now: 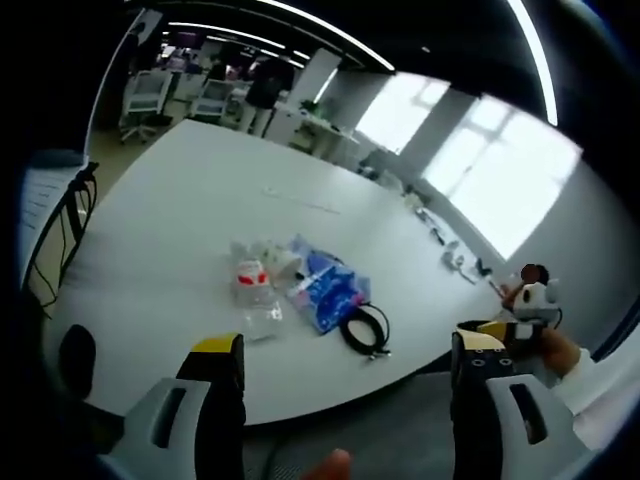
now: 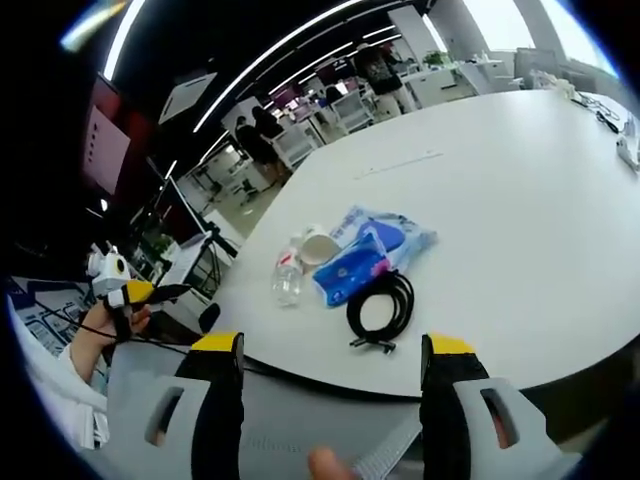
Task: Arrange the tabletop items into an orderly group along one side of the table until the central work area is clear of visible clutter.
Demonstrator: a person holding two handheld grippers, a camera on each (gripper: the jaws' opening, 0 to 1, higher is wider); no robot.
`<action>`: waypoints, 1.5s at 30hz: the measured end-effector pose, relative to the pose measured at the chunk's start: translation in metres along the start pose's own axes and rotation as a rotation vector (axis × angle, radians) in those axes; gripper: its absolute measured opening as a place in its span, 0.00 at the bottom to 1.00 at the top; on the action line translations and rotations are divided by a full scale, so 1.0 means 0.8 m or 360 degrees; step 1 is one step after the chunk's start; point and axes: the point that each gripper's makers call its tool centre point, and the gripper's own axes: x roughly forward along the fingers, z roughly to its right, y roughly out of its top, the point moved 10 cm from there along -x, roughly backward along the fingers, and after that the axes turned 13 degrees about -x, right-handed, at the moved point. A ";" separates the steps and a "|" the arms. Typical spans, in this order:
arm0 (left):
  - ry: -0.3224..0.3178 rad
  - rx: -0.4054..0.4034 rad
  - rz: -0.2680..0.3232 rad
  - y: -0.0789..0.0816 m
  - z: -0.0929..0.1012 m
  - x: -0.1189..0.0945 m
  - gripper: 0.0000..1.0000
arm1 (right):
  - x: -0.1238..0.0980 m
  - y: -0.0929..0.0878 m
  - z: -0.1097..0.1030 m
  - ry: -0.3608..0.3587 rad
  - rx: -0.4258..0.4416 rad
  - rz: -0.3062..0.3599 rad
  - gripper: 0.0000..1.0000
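The items form one loose cluster near the table's near edge, roughly central along that edge: a coiled black cable [image 2: 381,306], a blue packet [image 2: 368,252] just beside it and touching or overlapping its upper side, a white cup [image 2: 318,245] against the packet's far end, and a clear plastic bottle [image 2: 286,280] lying next to the cup. In the left gripper view the same group appears as the cable [image 1: 365,329], packet [image 1: 326,287] and bottle [image 1: 253,282] with a red label, plus some clear wrapping that is too small to identify. The cup's opening faces the camera; its contents cannot be made out, and the bottle looks clear, with no liquid level discernible. The white table [image 2: 520,190] is otherwise bare around the group, with small objects at its far edge. Judged step: approach, with nothing grasped yet. The left gripper [image 1: 345,375] and right gripper [image 2: 330,372] both hover short of the table edge, jaws spread wide and empty. The next move likely calls for reaching forward to the nearest item, the cable, closing across the coil so the loops stay together, then carrying it to the chosen side. The cable may uncoil when lifted, and the bottle may roll if nudged.
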 end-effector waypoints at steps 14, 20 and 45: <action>-0.0024 0.0006 -0.0041 0.002 0.008 0.020 0.82 | 0.016 0.005 -0.003 0.0045 -0.0052 -0.0053 0.69; -0.0039 0.0024 -0.0074 0.003 0.010 0.025 0.82 | 0.023 0.005 -0.008 0.0064 -0.0096 -0.0102 0.69; -0.0122 0.0157 -0.0241 0.009 0.006 0.039 0.80 | 0.044 0.045 -0.021 0.0010 -0.0333 -0.0196 0.69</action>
